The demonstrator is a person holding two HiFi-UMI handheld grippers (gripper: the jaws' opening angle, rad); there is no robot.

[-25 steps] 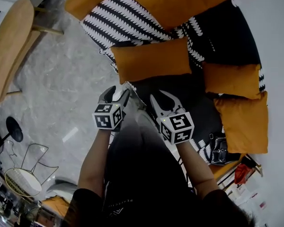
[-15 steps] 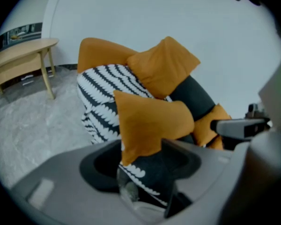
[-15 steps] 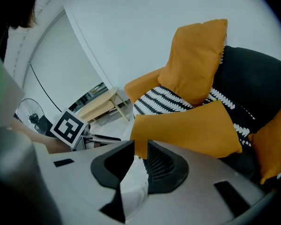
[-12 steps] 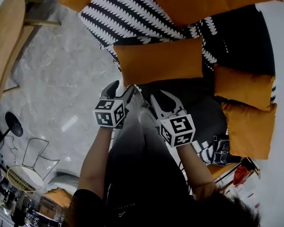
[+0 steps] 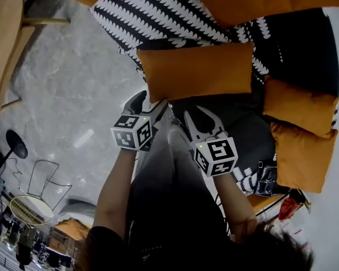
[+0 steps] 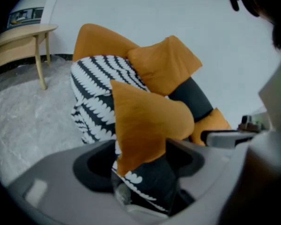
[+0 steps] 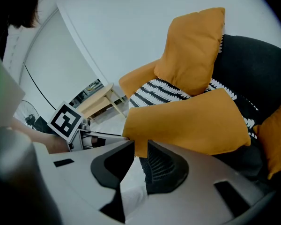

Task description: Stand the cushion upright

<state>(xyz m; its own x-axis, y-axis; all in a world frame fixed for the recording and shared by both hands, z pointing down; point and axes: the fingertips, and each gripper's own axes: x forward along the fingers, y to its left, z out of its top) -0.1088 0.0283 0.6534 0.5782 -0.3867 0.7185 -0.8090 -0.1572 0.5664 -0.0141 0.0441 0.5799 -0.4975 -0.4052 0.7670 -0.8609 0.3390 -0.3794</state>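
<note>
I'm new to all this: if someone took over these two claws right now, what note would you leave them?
Left claw: open, jaws just opened wider, near corner of the cushion in the gap, not pinched.
Right claw: open, empty, just short of its near edge.
The cushion lies flat on the dark seat.
Done: approach only.
Left: grip it and stand it upright.

You're working in soft, even light: the floor (image 5: 62,89) and wall (image 6: 154,18) read bright, with no hard shadows or glare. Every view bows at its edges into dark corners, and the left tongs (image 6: 140,161) and right tongs (image 7: 136,149) blur close up.
</note>
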